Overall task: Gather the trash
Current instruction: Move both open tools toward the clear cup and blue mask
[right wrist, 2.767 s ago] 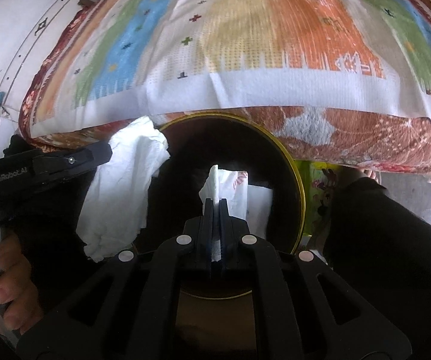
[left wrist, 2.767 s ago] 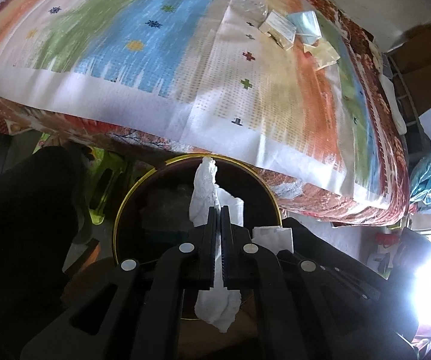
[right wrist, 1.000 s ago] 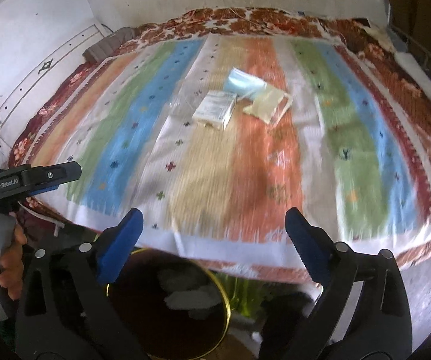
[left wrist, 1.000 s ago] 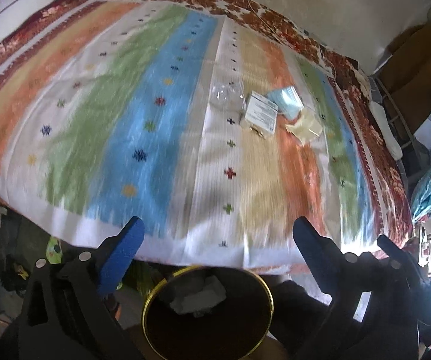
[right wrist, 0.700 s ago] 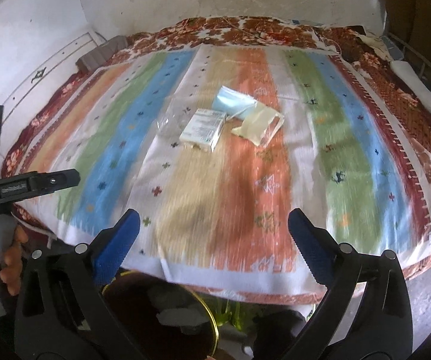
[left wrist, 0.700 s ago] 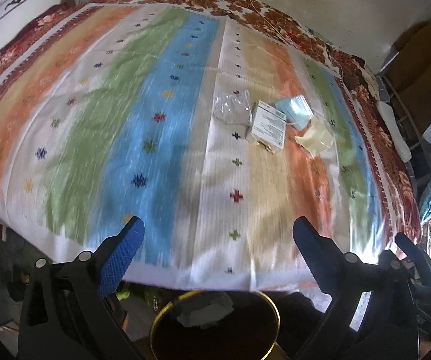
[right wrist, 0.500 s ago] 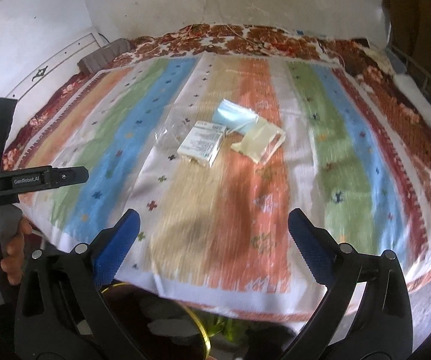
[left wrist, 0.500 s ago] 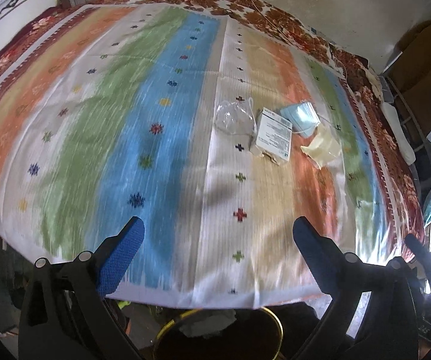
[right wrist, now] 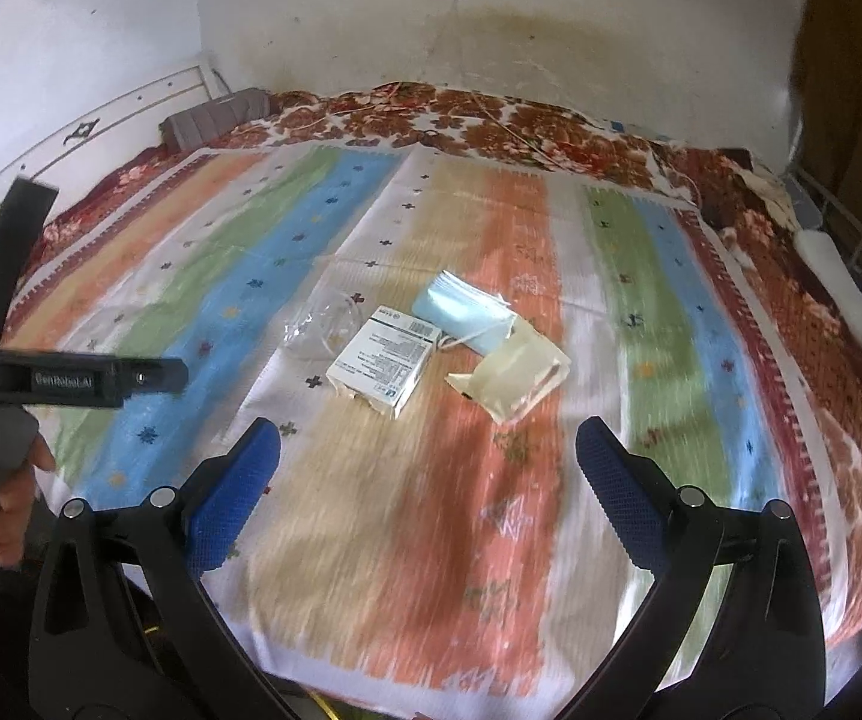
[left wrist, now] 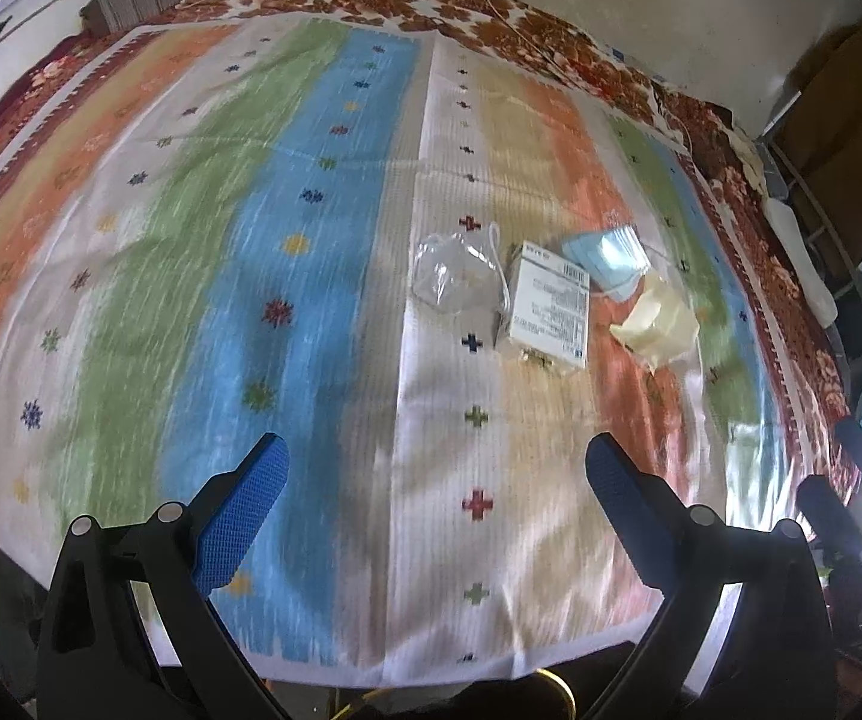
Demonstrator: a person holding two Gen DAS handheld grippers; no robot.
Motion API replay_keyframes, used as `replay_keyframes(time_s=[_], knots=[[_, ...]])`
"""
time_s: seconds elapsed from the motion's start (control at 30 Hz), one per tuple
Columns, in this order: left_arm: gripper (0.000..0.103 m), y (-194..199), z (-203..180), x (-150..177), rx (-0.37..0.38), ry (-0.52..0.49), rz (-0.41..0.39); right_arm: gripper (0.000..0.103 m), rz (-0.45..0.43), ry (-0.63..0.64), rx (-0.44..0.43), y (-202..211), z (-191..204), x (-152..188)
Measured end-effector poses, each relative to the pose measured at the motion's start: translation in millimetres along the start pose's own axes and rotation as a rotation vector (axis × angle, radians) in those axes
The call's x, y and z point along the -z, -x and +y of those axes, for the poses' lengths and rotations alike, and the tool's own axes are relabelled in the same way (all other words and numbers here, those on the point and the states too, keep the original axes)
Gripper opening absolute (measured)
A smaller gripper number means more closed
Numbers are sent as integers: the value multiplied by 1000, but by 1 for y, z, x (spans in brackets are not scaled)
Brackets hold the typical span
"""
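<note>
Several pieces of trash lie together on the striped bedspread (left wrist: pixel 323 324): a clear plastic wrapper (left wrist: pixel 452 276), a white printed box (left wrist: pixel 548 315), a light blue face mask (left wrist: pixel 608 261) and a pale yellow packet (left wrist: pixel 662 324). The right wrist view shows the same wrapper (right wrist: pixel 326 324), box (right wrist: pixel 386 360), mask (right wrist: pixel 467 312) and packet (right wrist: pixel 518 381). My left gripper (left wrist: pixel 437 474) is open and empty, held over the bed's near edge, short of the trash. My right gripper (right wrist: pixel 428 462) is also open and empty, just in front of the box. The left tool (right wrist: pixel 65 381) shows at the right view's left side.
The gold rim of a bin (left wrist: pixel 551 687) peeks below the bed's edge. A grey rolled cloth (right wrist: pixel 215 114) lies at the head of the bed. Walls (right wrist: pixel 491 30) close the far side, with cluttered furniture (left wrist: pixel 851 180) to the right. A hand (right wrist: pixel 5 498) grips the left tool.
Both grippers dropped their white tissue into the bin, opened, and rose up over the bed. The trash cluster has come closer in both views, and the bin has slid almost out of sight.
</note>
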State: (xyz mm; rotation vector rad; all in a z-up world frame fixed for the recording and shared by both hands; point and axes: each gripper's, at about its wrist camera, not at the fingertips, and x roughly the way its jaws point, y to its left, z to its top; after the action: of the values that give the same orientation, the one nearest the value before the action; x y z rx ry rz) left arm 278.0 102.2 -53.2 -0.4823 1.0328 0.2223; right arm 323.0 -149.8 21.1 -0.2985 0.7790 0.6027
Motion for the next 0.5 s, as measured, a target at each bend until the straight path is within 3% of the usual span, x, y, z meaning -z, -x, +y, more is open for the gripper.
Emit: replay_keyframes(time_s=[0.2, 0.5], knots=[[97, -14, 0, -12, -31, -38, -42, 94, -29, 51, 18, -20, -5, -11], [97, -34, -2, -37, 29, -9, -31, 94, -19, 169, 8, -48, -3, -25]])
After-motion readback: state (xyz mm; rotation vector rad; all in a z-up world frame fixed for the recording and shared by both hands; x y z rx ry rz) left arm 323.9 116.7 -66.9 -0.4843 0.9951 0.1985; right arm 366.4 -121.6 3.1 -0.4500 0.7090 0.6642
